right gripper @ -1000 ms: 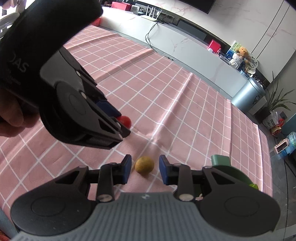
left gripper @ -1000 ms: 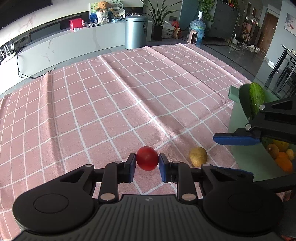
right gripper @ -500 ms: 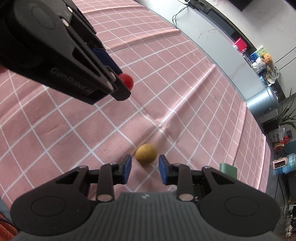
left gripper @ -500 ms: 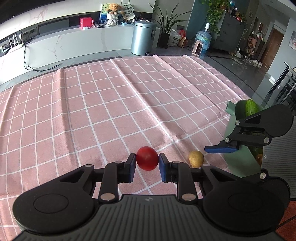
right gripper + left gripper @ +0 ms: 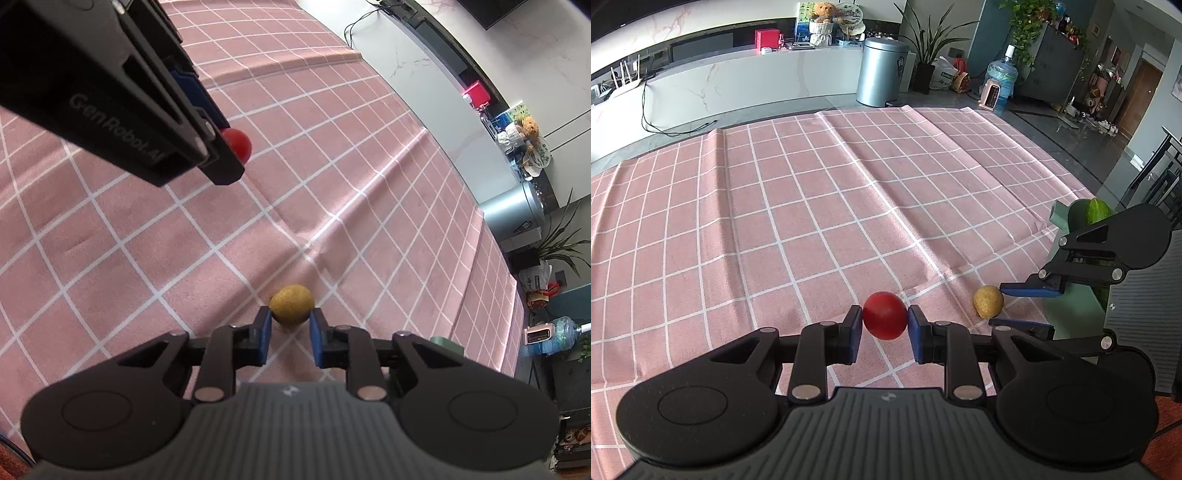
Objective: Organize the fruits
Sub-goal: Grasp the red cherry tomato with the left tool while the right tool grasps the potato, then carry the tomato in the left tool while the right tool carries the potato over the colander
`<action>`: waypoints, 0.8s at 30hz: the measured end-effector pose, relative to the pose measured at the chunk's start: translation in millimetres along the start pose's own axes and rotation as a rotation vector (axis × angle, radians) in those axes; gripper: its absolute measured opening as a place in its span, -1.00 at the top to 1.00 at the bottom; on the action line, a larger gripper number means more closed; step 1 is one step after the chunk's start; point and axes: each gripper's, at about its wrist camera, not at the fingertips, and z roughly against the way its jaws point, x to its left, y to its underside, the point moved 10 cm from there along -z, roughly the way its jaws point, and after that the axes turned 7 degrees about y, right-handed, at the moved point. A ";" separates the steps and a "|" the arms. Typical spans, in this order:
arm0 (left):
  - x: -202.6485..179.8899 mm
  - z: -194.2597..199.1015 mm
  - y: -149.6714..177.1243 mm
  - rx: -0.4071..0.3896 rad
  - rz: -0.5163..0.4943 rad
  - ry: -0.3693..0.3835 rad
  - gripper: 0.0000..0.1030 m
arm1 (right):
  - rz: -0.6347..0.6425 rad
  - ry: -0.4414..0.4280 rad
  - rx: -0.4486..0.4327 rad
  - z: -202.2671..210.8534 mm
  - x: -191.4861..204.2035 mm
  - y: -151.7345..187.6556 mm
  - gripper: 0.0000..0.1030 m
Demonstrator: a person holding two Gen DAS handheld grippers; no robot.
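My left gripper point(image 5: 885, 325) is shut on a red round fruit point(image 5: 885, 320) and holds it above the pink checked cloth point(image 5: 775, 221); the fruit also shows in the right wrist view point(image 5: 238, 144). A yellow-brown fruit point(image 5: 291, 303) lies on the cloth point(image 5: 129, 240). My right gripper point(image 5: 290, 328) is open, low over the cloth, with its blue pads on either side of that fruit. In the left wrist view the same fruit point(image 5: 988, 301) lies between the right gripper's fingers point(image 5: 1030, 290).
A green container point(image 5: 1075, 302) stands at the cloth's right edge, with a cucumber point(image 5: 1097, 210) sticking up behind the right gripper. Beyond the cloth are a grey bin point(image 5: 881, 72) and a white counter point(image 5: 720, 88).
My right gripper has come down towards the yellow-brown fruit, which now sits between its pads. My left gripper still holds the red fruit and has lifted slightly.
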 end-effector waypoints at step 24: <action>-0.5 -1.4 0.3 0.001 -0.009 0.007 0.44 | 0.047 0.018 -0.006 0.7 2.9 -6.7 0.56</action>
